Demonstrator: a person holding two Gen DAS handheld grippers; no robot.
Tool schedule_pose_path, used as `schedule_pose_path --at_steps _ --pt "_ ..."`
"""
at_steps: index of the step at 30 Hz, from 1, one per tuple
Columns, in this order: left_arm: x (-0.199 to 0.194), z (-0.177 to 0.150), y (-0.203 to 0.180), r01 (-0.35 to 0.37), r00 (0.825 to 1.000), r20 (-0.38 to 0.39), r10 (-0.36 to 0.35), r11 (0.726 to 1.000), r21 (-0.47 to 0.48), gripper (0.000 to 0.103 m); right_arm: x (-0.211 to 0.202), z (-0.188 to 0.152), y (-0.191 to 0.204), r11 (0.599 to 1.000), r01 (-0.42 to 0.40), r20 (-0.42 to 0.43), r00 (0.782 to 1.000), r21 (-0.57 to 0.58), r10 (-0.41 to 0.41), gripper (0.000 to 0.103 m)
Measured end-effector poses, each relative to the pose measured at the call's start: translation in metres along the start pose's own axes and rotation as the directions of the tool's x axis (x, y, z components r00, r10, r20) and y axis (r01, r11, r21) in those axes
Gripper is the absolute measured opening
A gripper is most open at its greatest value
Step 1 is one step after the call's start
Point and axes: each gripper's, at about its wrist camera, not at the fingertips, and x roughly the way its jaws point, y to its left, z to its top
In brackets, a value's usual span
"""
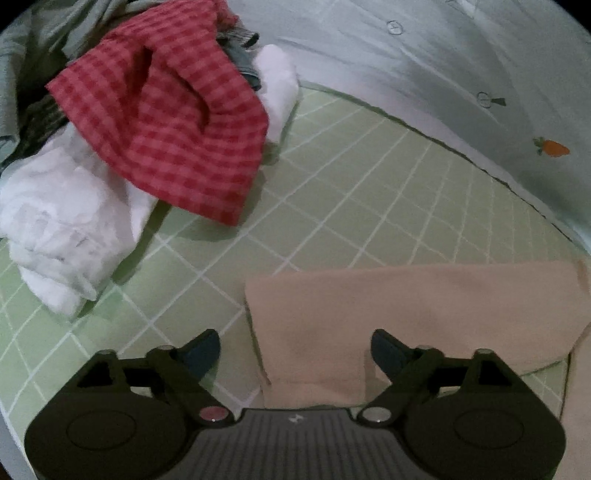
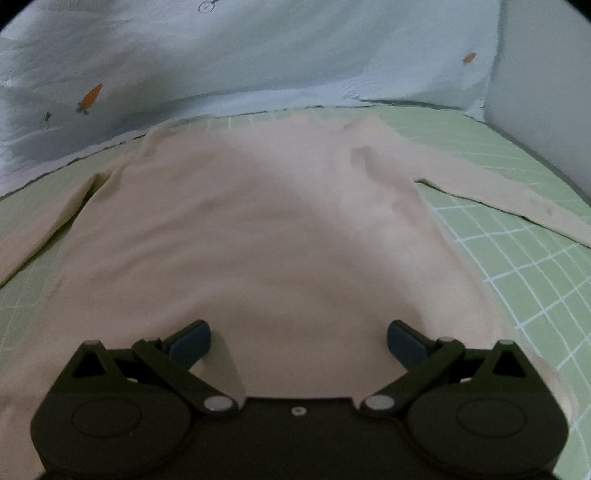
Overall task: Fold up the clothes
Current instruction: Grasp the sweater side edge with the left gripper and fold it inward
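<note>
A beige long-sleeved top [image 2: 280, 229] lies spread flat on the green checked sheet [image 2: 517, 266], sleeves out to both sides. My right gripper [image 2: 298, 343] is open and empty, low over the top's near part. In the left wrist view one sleeve of the beige top [image 1: 406, 314] lies flat, its cuff end between the fingers. My left gripper [image 1: 295, 352] is open over that cuff and holds nothing.
A heap of unfolded clothes sits to the left: a red checked cloth [image 1: 170, 122], white garments [image 1: 62, 229] and a grey-green one [image 1: 44, 33]. A pale blue quilt with carrot prints [image 1: 461, 74] borders the far side of the green sheet [image 1: 351, 192], also in the right wrist view [image 2: 221, 55].
</note>
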Motion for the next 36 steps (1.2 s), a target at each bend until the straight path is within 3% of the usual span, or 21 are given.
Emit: schedule_pose_path --at_steps 8,10,15,20,25,29,32,34,35,36 --pt "0.002 -0.007 -0.012 -0.035 0.999 0.020 0.033 0.996 0.088 0.092 0.001 -0.006 0.004 0.999 0.024 0.059 0.998 0.022 -0.025 0.103" --pt "0.001 -0.008 -0.016 -0.029 0.999 0.028 0.026 0.994 0.107 0.077 0.000 -0.007 0.003 0.999 0.024 0.067 0.997 0.024 -0.025 0.103" --pt "-0.006 -0.007 -0.026 0.024 0.999 0.025 -0.028 0.989 0.145 0.012 -0.001 -0.013 0.003 0.999 0.021 0.108 0.994 0.024 -0.024 0.103" --pt "-0.008 -0.005 -0.035 0.135 0.991 -0.030 -0.133 0.986 0.094 0.010 -0.001 -0.013 0.004 0.999 0.021 0.115 0.993 0.025 -0.023 0.103" --pt "-0.027 -0.005 -0.079 0.241 0.970 -0.019 -0.242 0.950 0.198 0.010 -0.001 -0.013 0.005 0.999 0.021 0.115 0.993 0.028 -0.024 0.103" --pt "-0.054 -0.003 -0.122 0.385 0.918 -0.023 -0.397 0.872 0.302 0.009 -0.001 -0.013 0.005 0.999 0.020 0.115 0.993 0.029 -0.023 0.103" --pt "-0.078 -0.004 -0.149 0.537 0.825 -0.030 -0.564 0.768 0.349 0.010 -0.001 -0.012 0.005 0.999 0.019 0.115 0.993 0.030 -0.022 0.103" --pt "-0.087 -0.010 -0.164 0.568 0.797 -0.037 -0.603 0.728 0.385 0.016 -0.001 -0.012 0.005 0.999 0.018 0.115 0.993 0.031 -0.021 0.103" --pt "-0.091 -0.012 -0.171 0.581 0.784 -0.042 -0.619 0.708 0.402 0.027 -0.001 -0.013 0.005 0.999 0.017 0.115 0.993 0.031 -0.020 0.103" --pt "-0.095 -0.015 -0.179 0.593 0.770 -0.046 -0.636 0.687 0.420 0.044 -0.001 -0.013 0.005 0.999 0.017 0.115 0.993 0.032 -0.020 0.103"
